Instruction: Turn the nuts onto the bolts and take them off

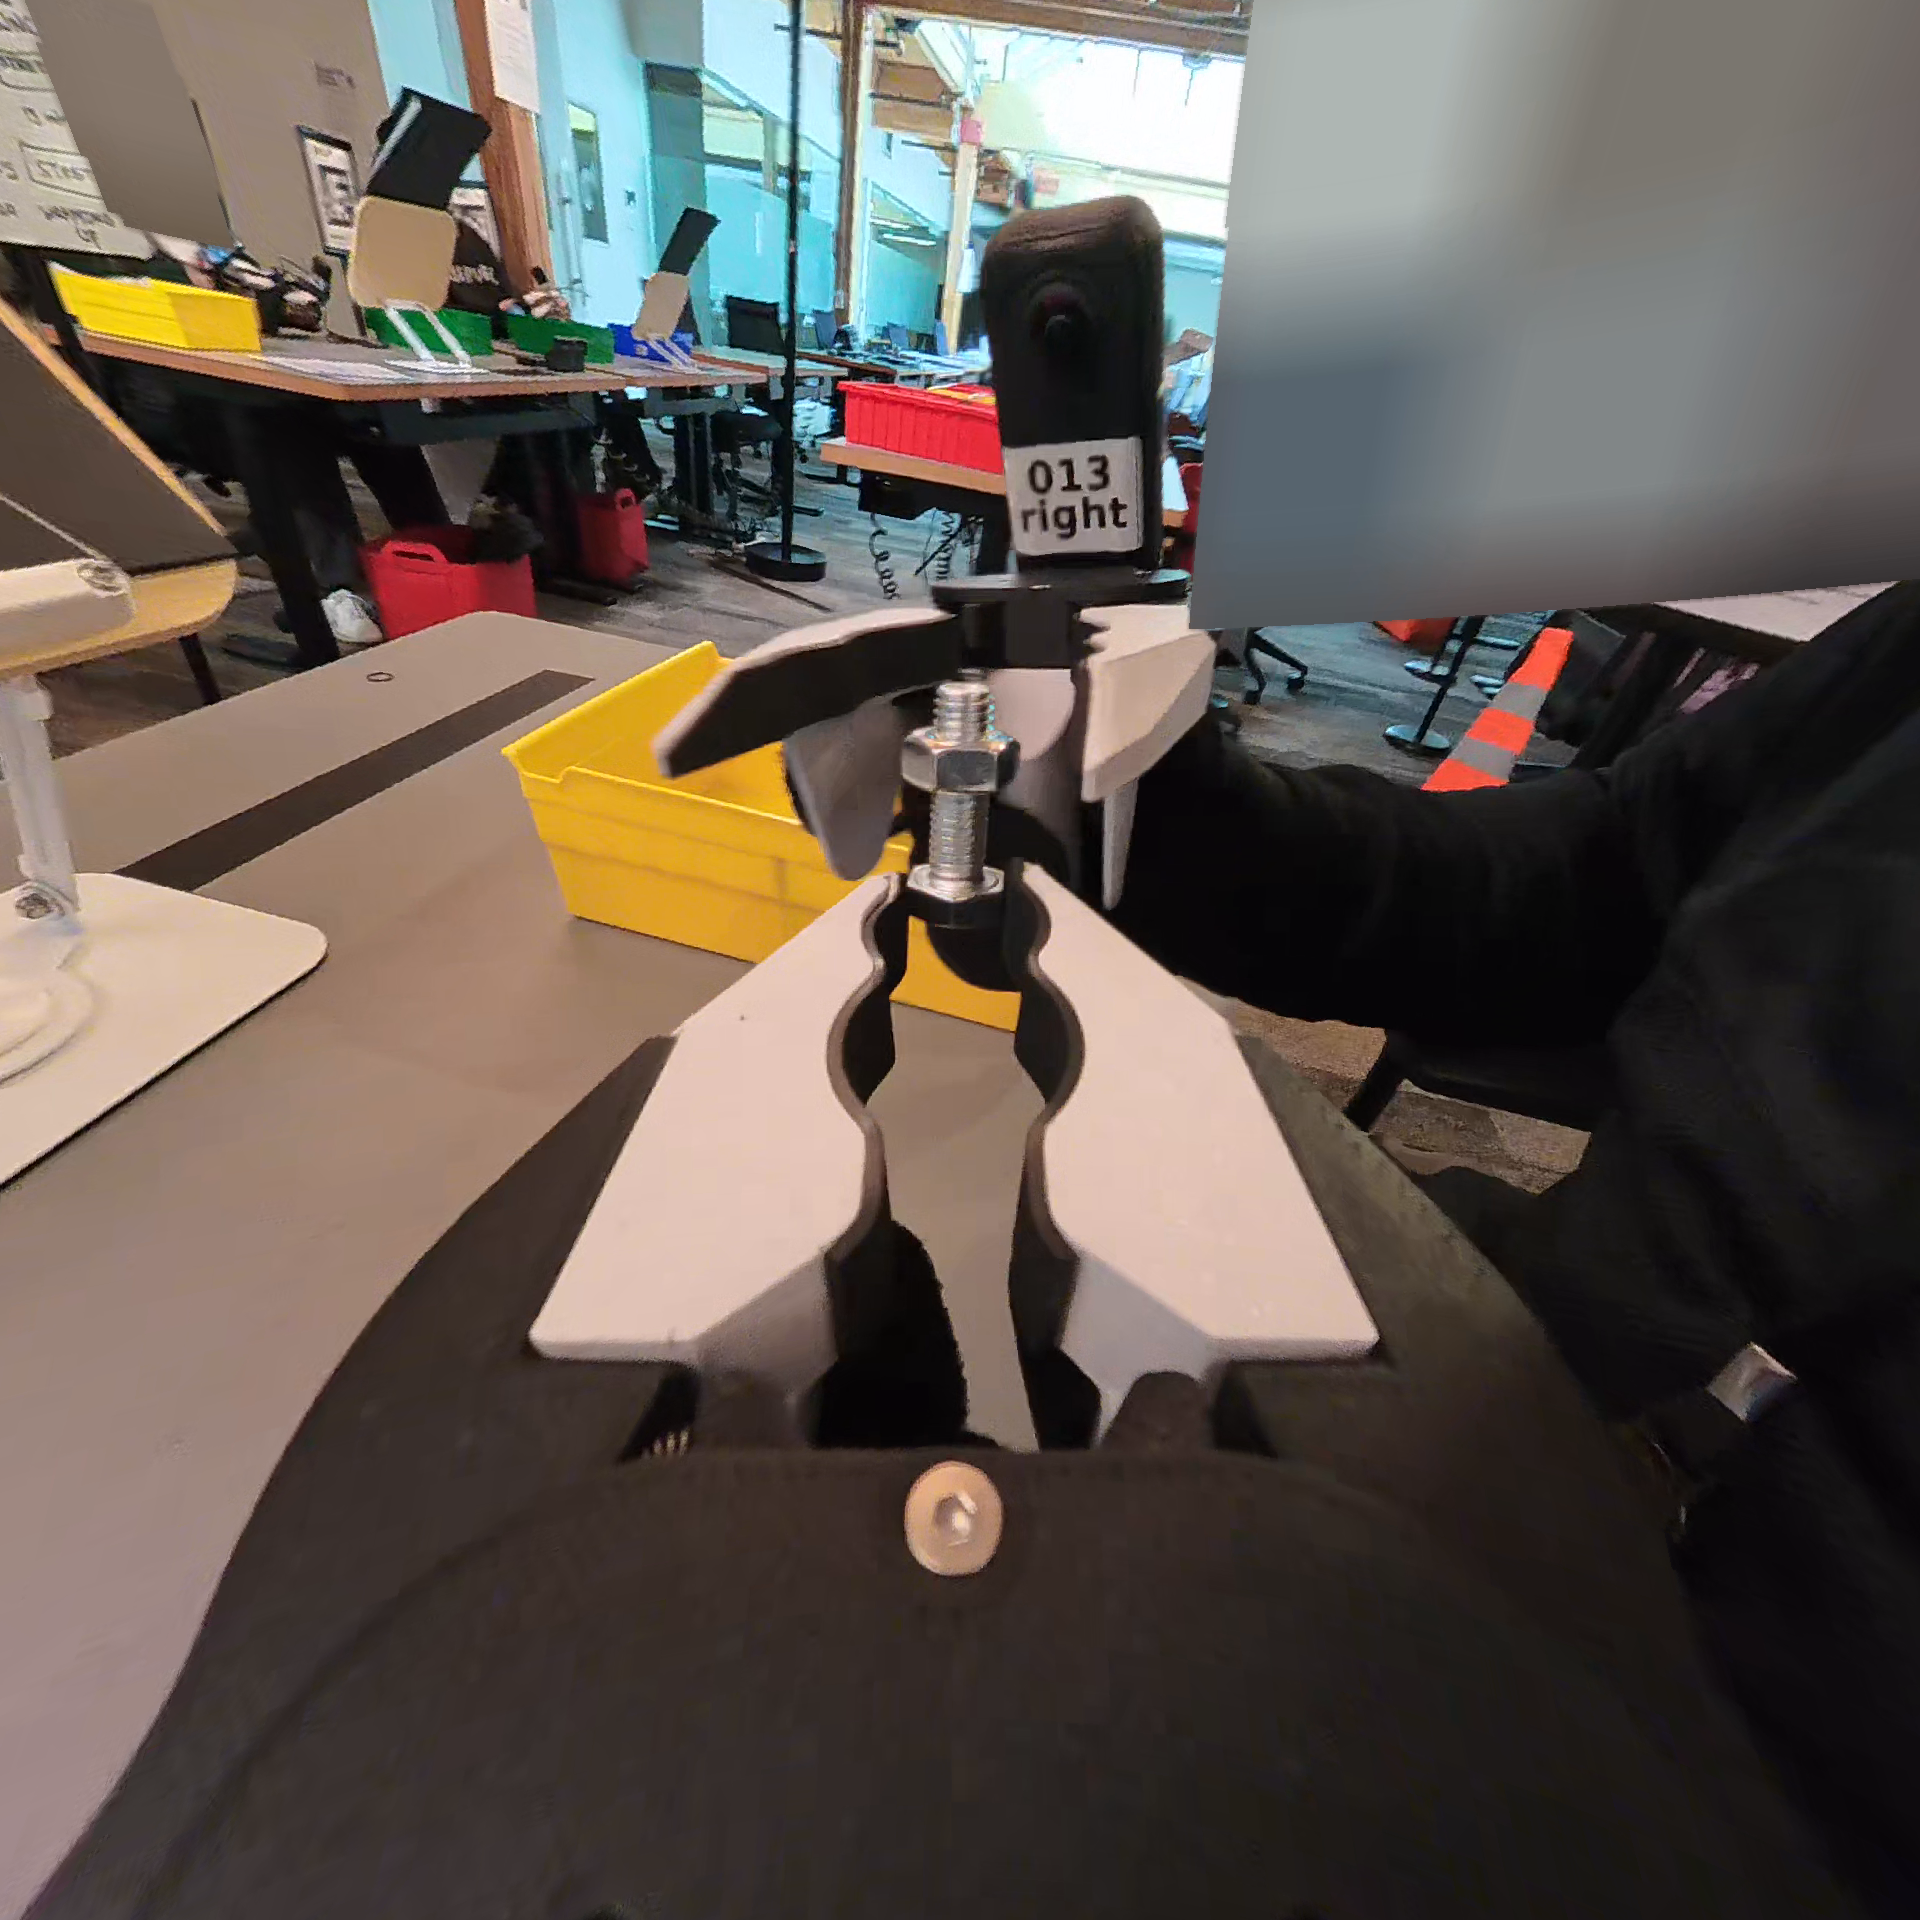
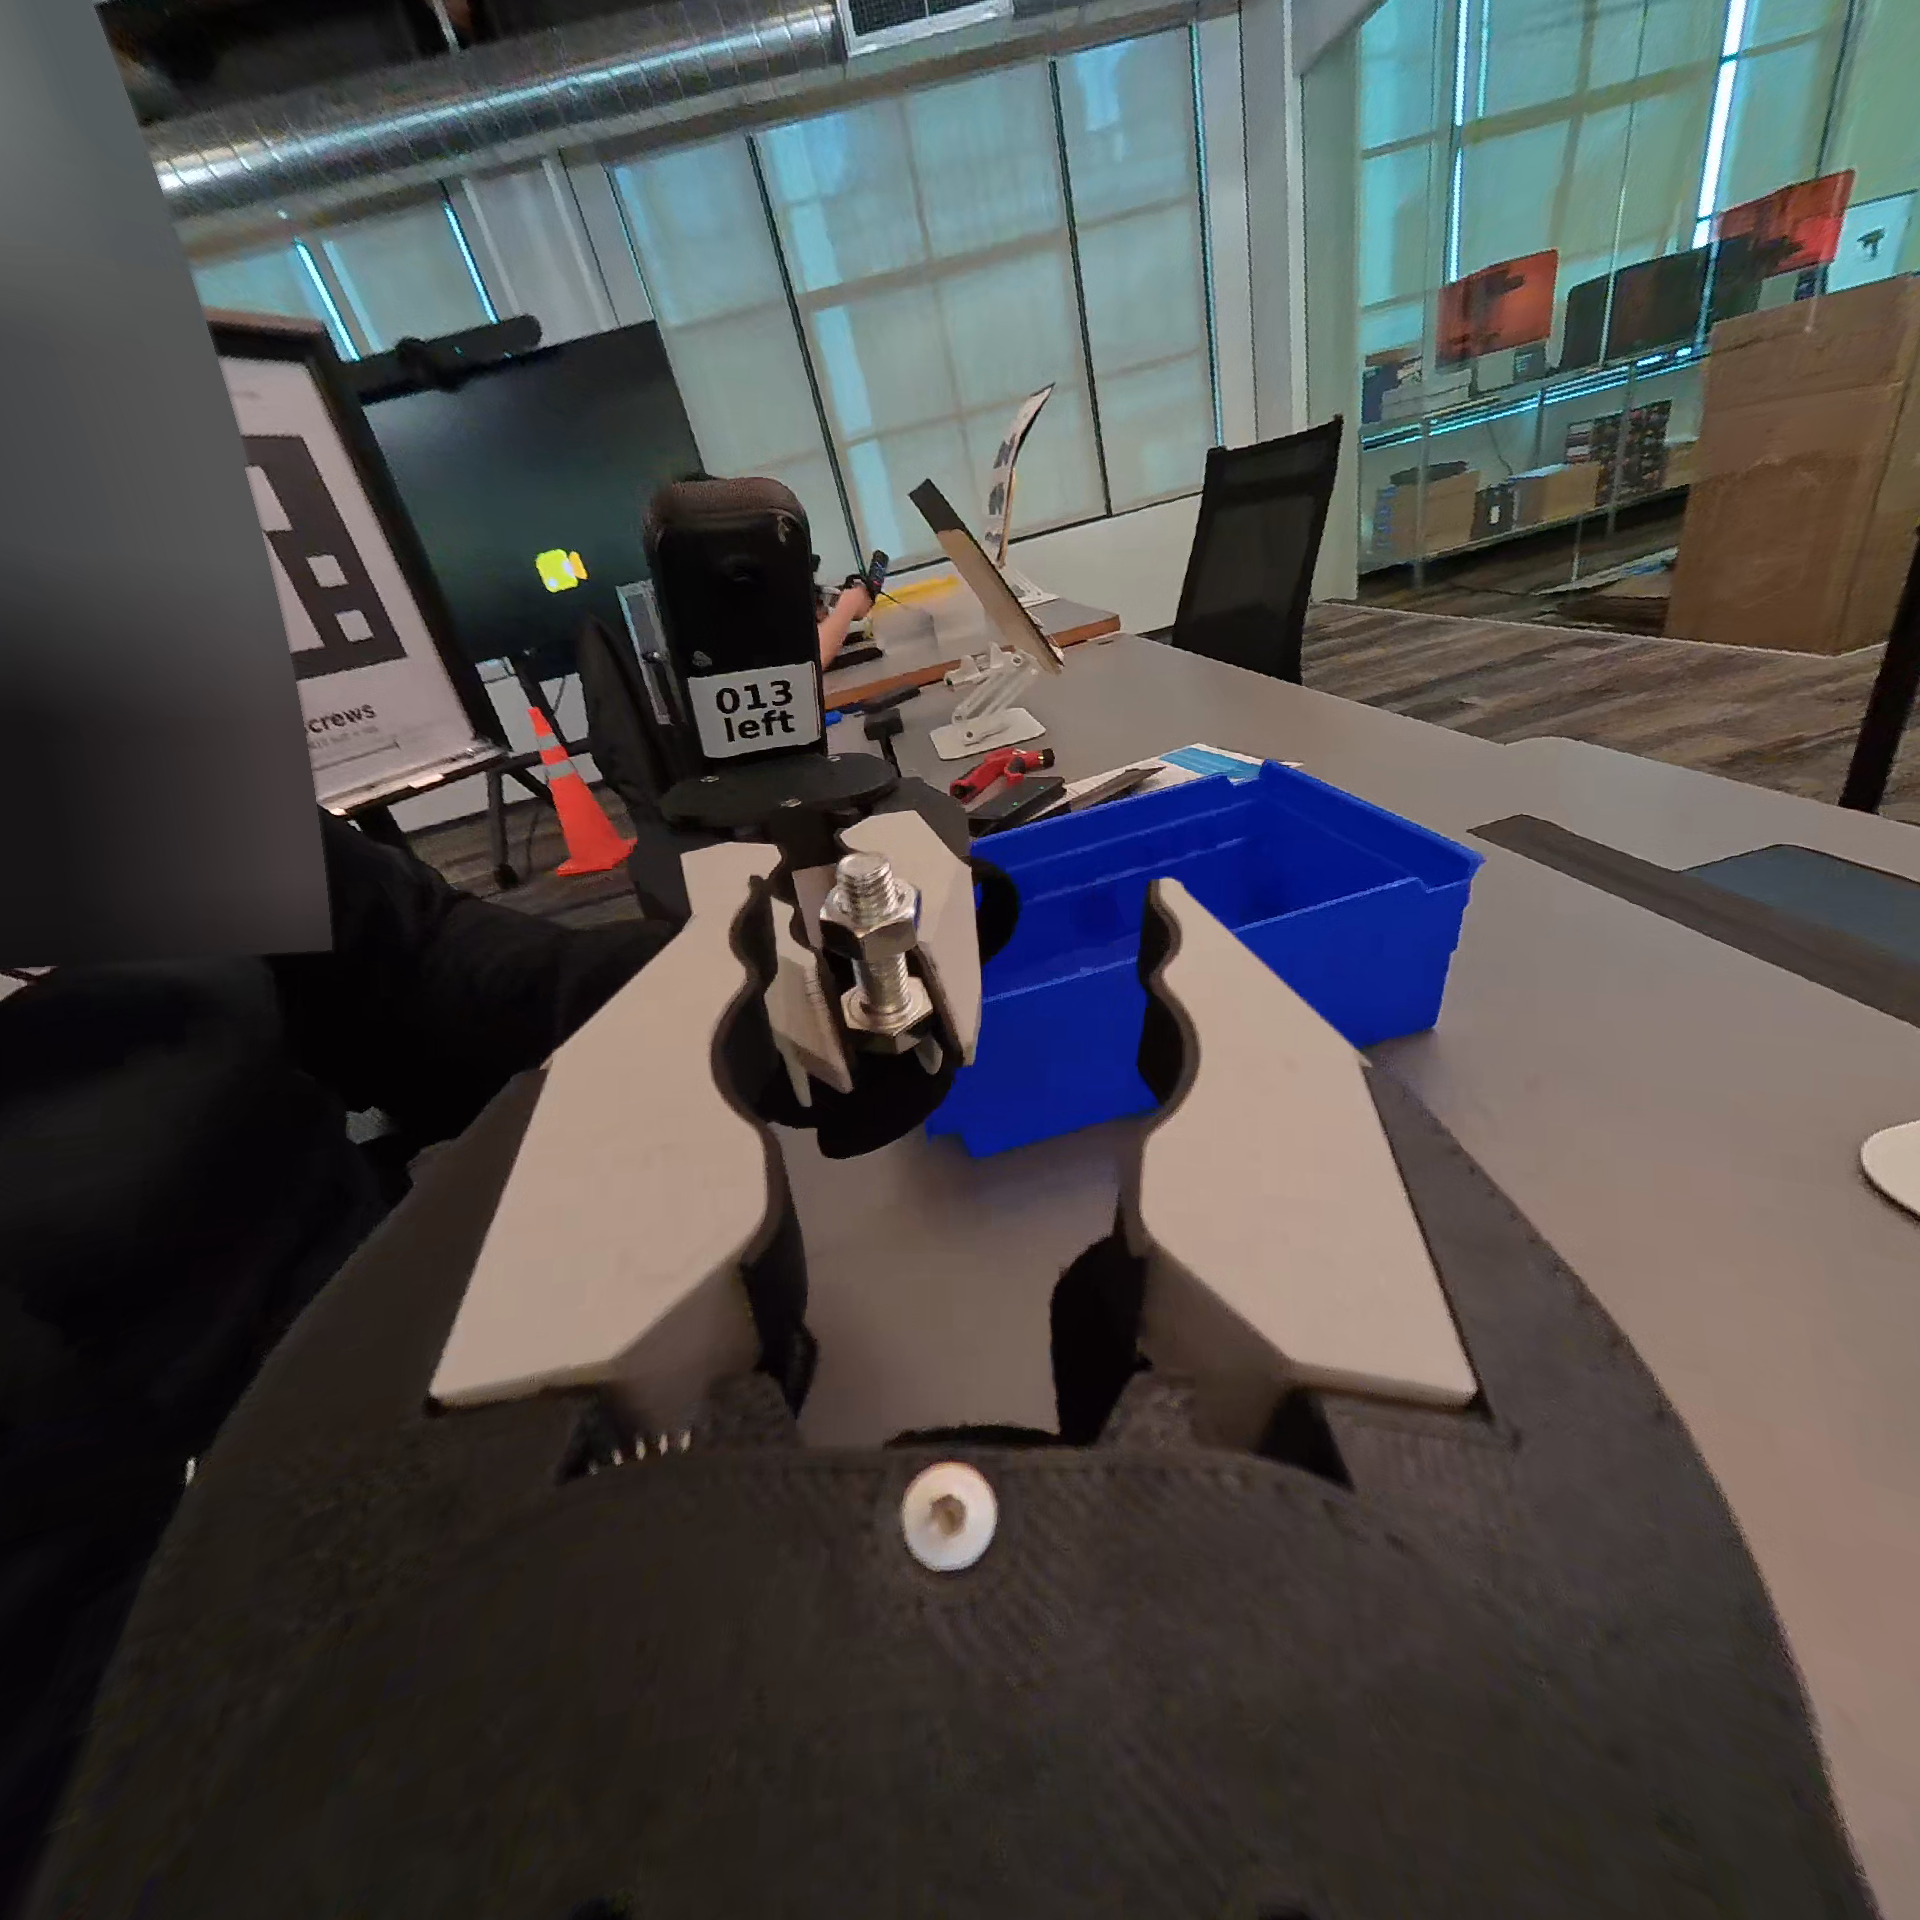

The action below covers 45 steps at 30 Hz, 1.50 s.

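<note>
We hold the left gripper (image 1: 954, 902) with its fingertips closed nearly together, facing the right gripper (image 2: 940, 925), whose fingers (image 2: 1247, 1122) stand spread wide apart, both level above the table.

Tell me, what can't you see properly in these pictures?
- Left wrist view: the bolt has its head buried between the left gripper fingertips.
- Right wrist view: the blue bin floor is hidden by its near wall and the right gripper.
- Left wrist view: the yellow bin inside is blocked by its wall and the right gripper.
- Both views: whether the right gripper touches the nut is unclear.
</note>
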Motion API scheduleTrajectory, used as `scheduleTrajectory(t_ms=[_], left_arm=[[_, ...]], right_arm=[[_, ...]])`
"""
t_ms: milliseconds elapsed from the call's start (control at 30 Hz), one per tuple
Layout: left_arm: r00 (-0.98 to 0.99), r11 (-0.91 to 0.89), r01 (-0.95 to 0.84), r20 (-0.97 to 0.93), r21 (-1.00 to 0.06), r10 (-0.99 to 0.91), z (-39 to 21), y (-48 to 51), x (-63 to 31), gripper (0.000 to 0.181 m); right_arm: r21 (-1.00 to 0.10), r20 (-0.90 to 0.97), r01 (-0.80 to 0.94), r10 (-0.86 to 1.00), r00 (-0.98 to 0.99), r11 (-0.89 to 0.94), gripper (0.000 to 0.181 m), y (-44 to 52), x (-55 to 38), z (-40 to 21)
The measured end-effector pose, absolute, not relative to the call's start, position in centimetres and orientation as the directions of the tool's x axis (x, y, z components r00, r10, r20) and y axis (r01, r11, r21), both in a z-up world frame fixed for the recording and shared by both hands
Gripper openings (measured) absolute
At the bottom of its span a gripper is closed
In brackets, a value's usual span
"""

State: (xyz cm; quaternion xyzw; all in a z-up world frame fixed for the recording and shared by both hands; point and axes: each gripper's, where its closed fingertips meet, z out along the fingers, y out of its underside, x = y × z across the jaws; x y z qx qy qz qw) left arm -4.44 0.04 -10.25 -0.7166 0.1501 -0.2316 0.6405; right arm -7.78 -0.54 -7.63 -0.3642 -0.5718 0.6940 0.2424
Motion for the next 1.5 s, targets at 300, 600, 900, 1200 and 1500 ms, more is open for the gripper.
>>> scheduleTrajectory(t_ms=[300, 600, 900, 1200, 1500], left_arm=[[0.818, -0.102, 0.13, 0.165, -0.986, -0.551, -9.4, -0.4, -3.9, 0.016], [0.833, -0.057, 0.148, 0.155, -0.987, -0.531, -7.9, -0.8, -5.3, 0.016], [0.813, -0.044, 0.139, 0.14, -0.989, -0.565, -7.5, -1.2, -4.0, 0.016], [0.807, -0.026, 0.165, 0.15, -0.986, -0.571, -6.7, -1.4, -4.7, 0.015], [0.806, -0.013, 0.163, 0.141, -0.987, -0.574, -6.1, -1.8, -5.1, 0.016]], right_arm=[[-0.977, -0.205, 0.077, 0.779, -0.592, -0.199, 0.072, -0.8, -8.3, -7.6], [-0.961, -0.25, 0.046, 0.792, -0.556, -0.271, 0.082, 2.4, -7.4, -6.3], [-0.955, -0.262, 0.056, 0.746, -0.612, -0.29, 0.09, -0.5, -8.7, -5.7], [-0.948, -0.279, 0.052, 0.743, -0.609, -0.314, 0.093, 1.0, -7.9, -5.2], [-0.948, -0.278, 0.037, 0.765, -0.581, -0.316, 0.08, 1.5, -8.8, -5.0]])
